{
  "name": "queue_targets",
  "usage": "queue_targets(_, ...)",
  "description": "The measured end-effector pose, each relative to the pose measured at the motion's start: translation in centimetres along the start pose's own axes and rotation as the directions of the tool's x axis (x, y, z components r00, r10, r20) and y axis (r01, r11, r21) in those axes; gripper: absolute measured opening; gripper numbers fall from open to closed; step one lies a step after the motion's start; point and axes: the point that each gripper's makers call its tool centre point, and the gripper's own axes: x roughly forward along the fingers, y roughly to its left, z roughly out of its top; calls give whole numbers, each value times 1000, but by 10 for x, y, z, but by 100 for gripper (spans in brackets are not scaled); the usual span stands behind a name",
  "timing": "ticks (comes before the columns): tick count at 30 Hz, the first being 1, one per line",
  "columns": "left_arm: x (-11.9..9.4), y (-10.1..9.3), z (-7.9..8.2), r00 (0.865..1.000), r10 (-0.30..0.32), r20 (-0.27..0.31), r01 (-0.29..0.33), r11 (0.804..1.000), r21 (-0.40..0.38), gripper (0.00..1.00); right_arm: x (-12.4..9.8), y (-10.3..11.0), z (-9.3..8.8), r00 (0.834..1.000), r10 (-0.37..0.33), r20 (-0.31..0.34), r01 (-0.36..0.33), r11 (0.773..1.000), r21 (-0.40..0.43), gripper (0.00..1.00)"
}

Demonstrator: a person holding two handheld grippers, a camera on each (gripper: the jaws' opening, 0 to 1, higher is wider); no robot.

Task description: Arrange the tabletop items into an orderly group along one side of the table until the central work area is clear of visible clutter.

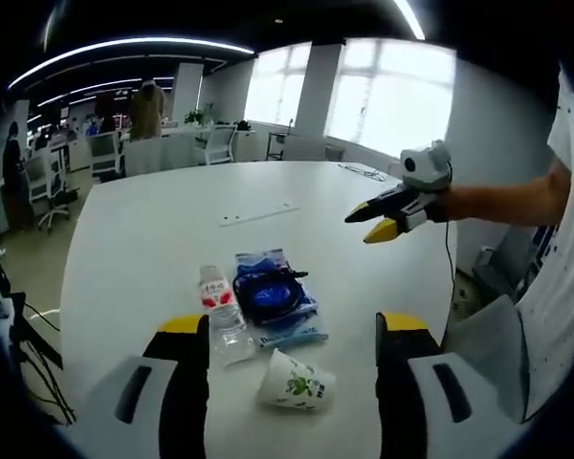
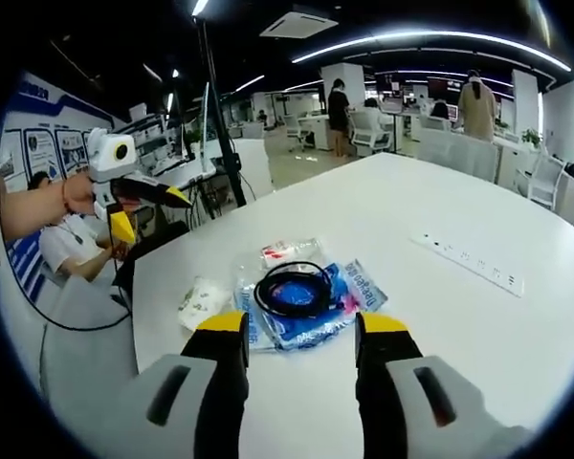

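We have both grippers raised over the big white table, holding nothing, and the items sit in one loose cluster near the table edge closest to us. The clear plastic water bottle with a red label lies on its side, touching the blue plastic packet that carries a black coiled cable on top; just in front of them the white paper cup with a green print has tipped over. We judge the cluster is already gathered to one side, but the fallen cup and bottle keep it from looking orderly.

Our left gripper has its yellow-tipped jaws spread wide, framing bottle, packet and cup, which suits a reach for any of them. Our right gripper is likewise spread apart, its jaws straddling the packet and cable from the opposite side.

The left gripper view shows the right gripper hovering well above the table, and the cup's print. The right gripper view shows instead the left gripper, a white power strip lying well apart in the middle of the table, and the cup just beside the packet
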Motion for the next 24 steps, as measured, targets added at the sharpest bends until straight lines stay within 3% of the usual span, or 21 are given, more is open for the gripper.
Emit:
queue_targets(14,24,2,-5,1000,-9,-11,9,1000,-19,69,34,-15,7,1000,-8,2,8,997,76,36)
queue_targets(24,38,10,-8,1000,8,-22,-9,1000,-30,66,60,-16,7,1000,10,-25,-8,997,80,31)
